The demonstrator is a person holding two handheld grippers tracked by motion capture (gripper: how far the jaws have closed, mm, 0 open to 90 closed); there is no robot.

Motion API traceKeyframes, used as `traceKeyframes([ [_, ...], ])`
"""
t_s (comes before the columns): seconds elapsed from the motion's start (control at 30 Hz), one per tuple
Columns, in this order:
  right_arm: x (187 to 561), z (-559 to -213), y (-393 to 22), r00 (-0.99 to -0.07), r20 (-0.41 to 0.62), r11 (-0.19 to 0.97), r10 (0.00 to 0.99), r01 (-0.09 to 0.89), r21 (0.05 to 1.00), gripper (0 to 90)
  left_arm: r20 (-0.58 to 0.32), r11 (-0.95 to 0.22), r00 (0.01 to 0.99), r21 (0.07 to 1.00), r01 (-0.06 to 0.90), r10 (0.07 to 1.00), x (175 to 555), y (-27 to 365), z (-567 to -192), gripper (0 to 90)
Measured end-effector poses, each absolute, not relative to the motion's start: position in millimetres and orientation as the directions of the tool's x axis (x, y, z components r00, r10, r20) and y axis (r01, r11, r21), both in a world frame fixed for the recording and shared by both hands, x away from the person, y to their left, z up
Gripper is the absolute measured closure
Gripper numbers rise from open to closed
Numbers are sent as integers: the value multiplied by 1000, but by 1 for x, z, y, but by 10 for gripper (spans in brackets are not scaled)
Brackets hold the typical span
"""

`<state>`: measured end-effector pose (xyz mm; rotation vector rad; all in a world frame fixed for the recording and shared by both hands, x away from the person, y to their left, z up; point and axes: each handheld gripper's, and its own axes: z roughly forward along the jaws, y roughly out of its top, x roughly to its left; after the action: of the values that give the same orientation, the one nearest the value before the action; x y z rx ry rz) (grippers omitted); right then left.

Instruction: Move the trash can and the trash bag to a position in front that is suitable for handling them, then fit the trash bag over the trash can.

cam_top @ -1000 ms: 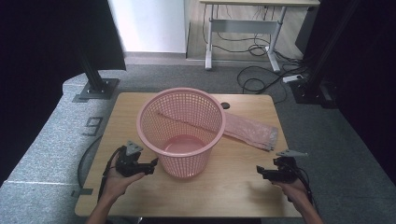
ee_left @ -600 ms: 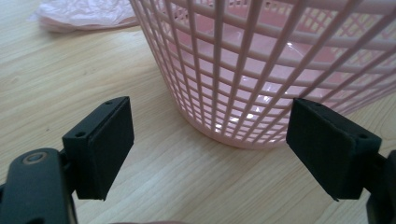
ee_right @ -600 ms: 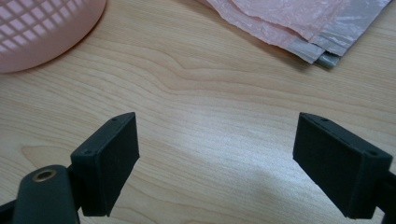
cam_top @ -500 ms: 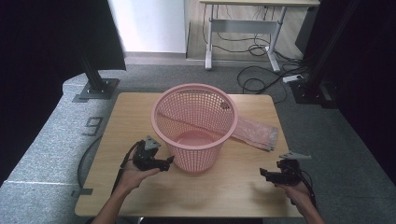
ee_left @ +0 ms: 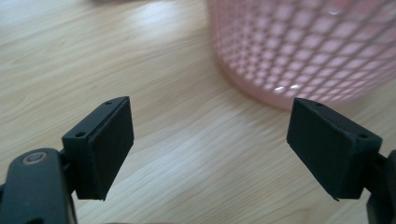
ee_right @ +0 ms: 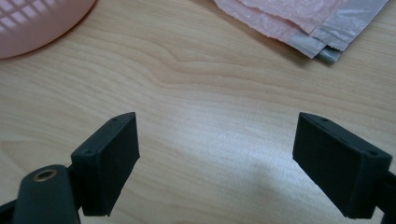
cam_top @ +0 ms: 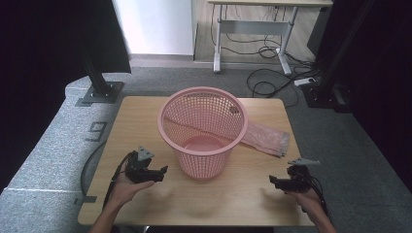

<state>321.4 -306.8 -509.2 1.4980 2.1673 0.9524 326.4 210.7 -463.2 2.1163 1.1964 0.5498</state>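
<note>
At lower left of the high view, the left tool (cam_top: 163,170) is held just above the worktop (cam_top: 141,116), jaws spread wide, nothing gripped. It is pointed toward frame right, at the foot of the pink basket (cam_top: 203,127), which is just beside it and not touched; in the left gripper view the basket wall (ee_left: 303,46) sits at upper right, beyond the right jaw. The basket stands upright at frame centre, mouth up, slightly tilted toward the viewer. Behind and right of it a flat stack of pink plastic bags (cam_top: 266,138) lies on the worktop, long axis running from the basket toward the right edge. At lower right, the right tool (cam_top: 273,181) is also wide open and empty, pointed frame left; the bags (ee_right: 303,23) lie ahead at upper right of the right gripper view, well apart from the jaws. Left hand judged nearer the basket, right hand nearer the bags. Count: one basket, one bag stack, two tools.
</note>
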Motion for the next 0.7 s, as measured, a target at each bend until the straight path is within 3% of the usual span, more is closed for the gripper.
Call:
traceKeyframes([
  [0.27, 334, -509, -298, -390, 49, 245, 920, 667, 704, 129, 28, -340, 457, 708, 619, 889, 329, 223, -464, 150],
  [0.33, 342, -508, -291, -394, 36, 254, 918, 658, 709, 128, 14, -331, 456, 706, 625, 890, 331, 225, -464, 204],
  [0.7, 429, -512, -232, -472, -8, 328, 881, 601, 729, 132, 17, -289, 404, 727, 623, 915, 332, 239, -467, 188],
])
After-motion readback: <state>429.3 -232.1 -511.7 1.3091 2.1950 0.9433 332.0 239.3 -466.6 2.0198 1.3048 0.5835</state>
